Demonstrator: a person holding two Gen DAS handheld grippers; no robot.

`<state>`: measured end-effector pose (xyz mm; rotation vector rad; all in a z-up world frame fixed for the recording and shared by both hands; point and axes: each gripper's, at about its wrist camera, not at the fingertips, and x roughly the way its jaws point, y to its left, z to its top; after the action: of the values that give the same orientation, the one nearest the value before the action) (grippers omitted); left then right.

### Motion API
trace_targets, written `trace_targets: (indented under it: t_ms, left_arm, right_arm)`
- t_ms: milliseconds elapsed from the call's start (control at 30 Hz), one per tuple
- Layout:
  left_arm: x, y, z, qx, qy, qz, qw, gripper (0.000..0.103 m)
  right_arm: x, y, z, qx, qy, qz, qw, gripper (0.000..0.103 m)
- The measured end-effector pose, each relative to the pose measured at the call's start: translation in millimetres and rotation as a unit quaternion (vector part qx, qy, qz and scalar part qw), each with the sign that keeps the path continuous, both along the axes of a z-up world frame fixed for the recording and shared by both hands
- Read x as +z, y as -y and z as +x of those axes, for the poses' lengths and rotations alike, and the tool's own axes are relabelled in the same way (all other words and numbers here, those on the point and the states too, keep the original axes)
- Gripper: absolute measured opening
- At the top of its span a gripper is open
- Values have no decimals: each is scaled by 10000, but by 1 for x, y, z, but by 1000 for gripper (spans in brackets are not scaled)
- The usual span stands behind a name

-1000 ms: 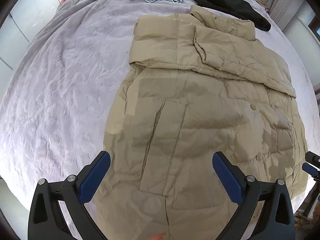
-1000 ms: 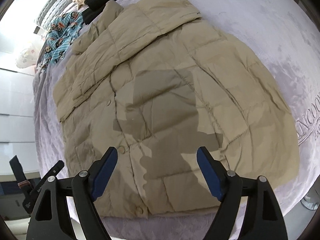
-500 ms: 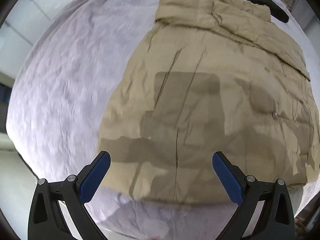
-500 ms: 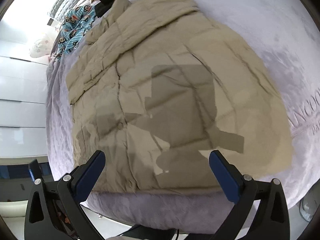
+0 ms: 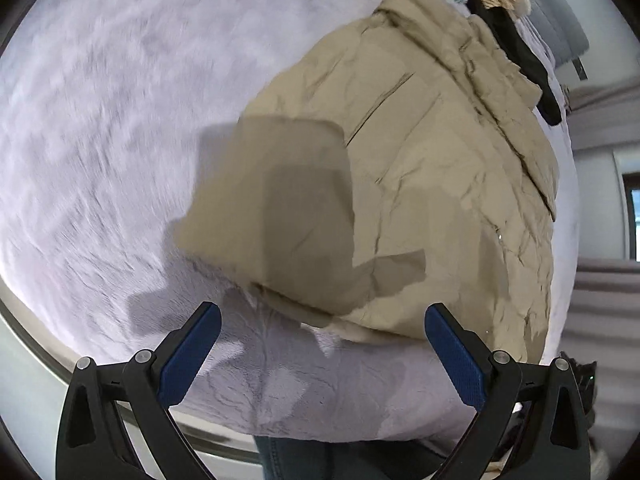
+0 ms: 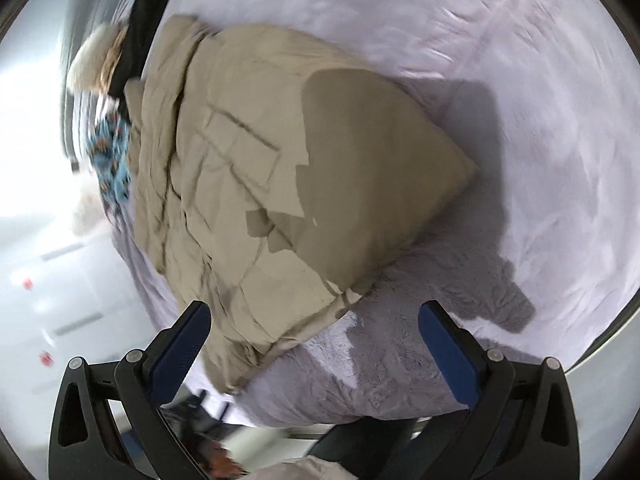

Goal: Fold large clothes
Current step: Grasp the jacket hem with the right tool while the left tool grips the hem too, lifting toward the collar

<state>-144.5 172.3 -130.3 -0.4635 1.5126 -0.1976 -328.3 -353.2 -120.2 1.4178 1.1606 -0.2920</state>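
A large beige quilted jacket [image 5: 420, 184] lies flat on a lilac bed cover [image 5: 100, 140], its sleeves folded across the chest and its hem toward me. It also shows in the right wrist view [image 6: 280, 184]. My left gripper [image 5: 322, 354] is open and empty, above the bed edge just short of the hem's left corner. My right gripper [image 6: 314, 354] is open and empty, just short of the hem near its right corner. Both views are blurred by motion.
A black garment [image 5: 516, 56], a blue patterned garment [image 6: 114, 160] and a cream fluffy item [image 6: 94, 60] lie at the far end of the bed. The lilac cover [image 6: 540, 120] lies on both sides of the jacket. The bed edge is just below my grippers.
Both grippers have pulled back from above the jacket toward the near bed edge and dropped lower. The left view has swung left, the right view right. Both stayed open.
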Motion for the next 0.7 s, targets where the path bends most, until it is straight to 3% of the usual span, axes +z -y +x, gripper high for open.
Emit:
trace_targets:
  t_ms: [267,300,400,433,500,600,700]
  left_arm:
    - [-26,18,22,177,-86,-561,9982,102]
    - [-28,23,27,156,-113,-531,9984,97]
    - [-36,37,37,-33,-202,-390,9990,72]
    - [-37,41,41,-117,-213,-383,9990,55]
    - [-37,44,44,-252,-245,-425,9985,33]
    - [-26,49,49,-430,-67,-395,9983,22]
    - [-12,47,55,-597,112,-482,9970,22]
  right_arm:
    - [-23,-6,9,-347,22,379,9987,103]
    - [-26,-5,9,-368,11,393,9985,103]
    - [-34,-4,12,-469,-57,465,9978,103]
    - [-36,-3,13,-525,-74,485,9974,103]
    - [-40,-2,13,-657,-72,519,9965,102]
    - [-43,-2,17,-823,39,602,9948,79]
    - [-45,-5,26,-854,24,612,9945,40]
